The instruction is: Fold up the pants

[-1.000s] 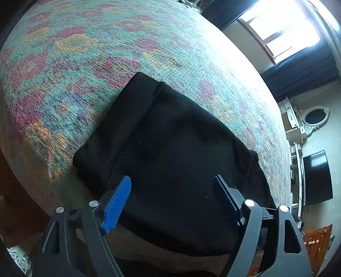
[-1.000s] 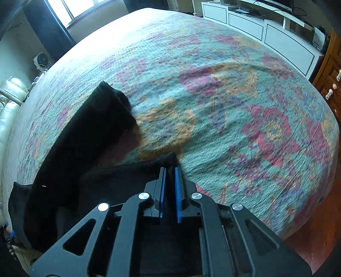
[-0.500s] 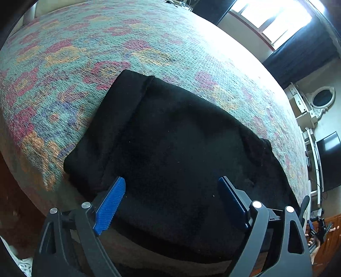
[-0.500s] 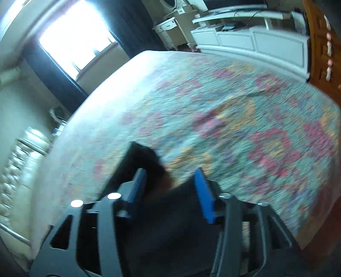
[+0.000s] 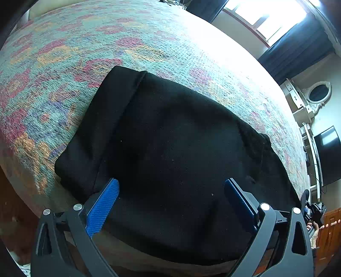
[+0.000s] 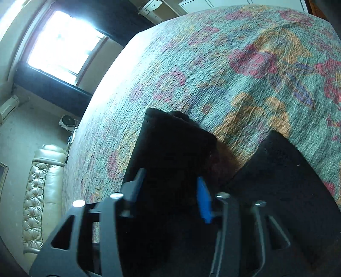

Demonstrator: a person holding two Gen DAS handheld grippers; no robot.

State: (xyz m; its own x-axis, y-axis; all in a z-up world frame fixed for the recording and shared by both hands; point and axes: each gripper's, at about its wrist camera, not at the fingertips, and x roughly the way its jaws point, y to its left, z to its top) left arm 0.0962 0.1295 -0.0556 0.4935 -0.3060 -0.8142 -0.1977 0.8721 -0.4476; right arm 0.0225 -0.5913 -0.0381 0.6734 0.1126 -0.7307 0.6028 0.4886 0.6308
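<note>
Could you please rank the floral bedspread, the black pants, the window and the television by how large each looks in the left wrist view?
1. Floral bedspread
2. Black pants
3. Window
4. Television

Window and television look close; both are distant and fisheye-distorted, so their order is unsure.

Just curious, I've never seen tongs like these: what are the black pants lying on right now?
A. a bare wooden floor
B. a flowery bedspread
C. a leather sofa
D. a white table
B: in both views the pants lie flat on a flowery bedspread, with both tongs open above them.
</note>
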